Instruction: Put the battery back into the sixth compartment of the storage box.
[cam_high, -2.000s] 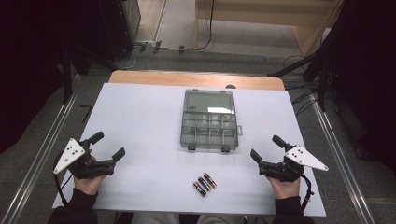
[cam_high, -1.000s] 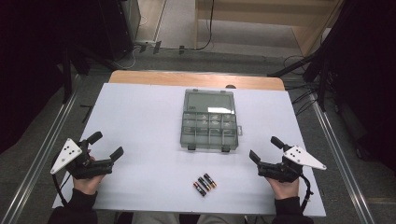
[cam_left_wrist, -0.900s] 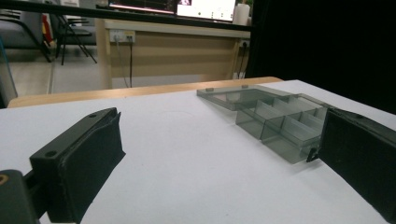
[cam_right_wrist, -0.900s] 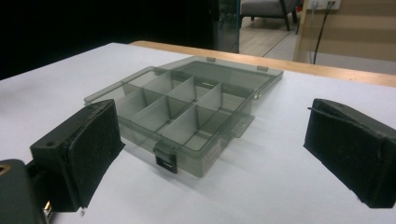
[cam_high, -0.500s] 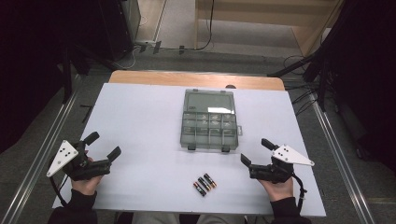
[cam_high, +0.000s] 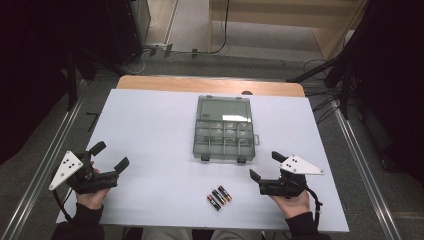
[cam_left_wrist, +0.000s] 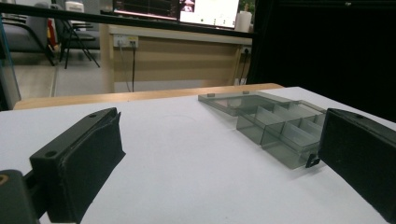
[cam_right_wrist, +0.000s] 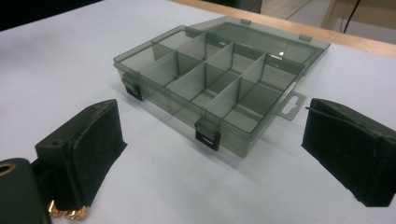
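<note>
Three small cylindrical batteries (cam_high: 218, 195), dark-bodied with orange-gold ends, lie side by side on the near middle of the white worktop (cam_high: 150, 130), touching or nearly touching one another, their long axes all slanted from near-left to far-right. They sit just to the left of the right gripper (cam_high: 265, 168), whose black jaws stand spread wide with nothing between them and point left and slightly far; in the right gripper view two gold ends of the batteries (cam_right_wrist: 63, 213) peep out at the bottom beside the left-hand jaw, so the batteries lie below and to the side of the opening rather than inside it. By my judgement the right gripper is plainly the nearer one and would have to swing toward the near-left to straddle a battery across its short width. Just beyond the batteries, on the far side, lies one smoky grey transparent plastic organiser box (cam_high: 223, 131) with its lid folded open flat toward the far edge; its base shows eight empty compartments in two rows of four, and two black latches on the near wall. The left gripper (cam_high: 110, 155) rests well apart at the near left, its jaws likewise spread and empty, aimed toward the box (cam_left_wrist: 280, 128). Counted: three batteries, one box, two grippers.
</note>
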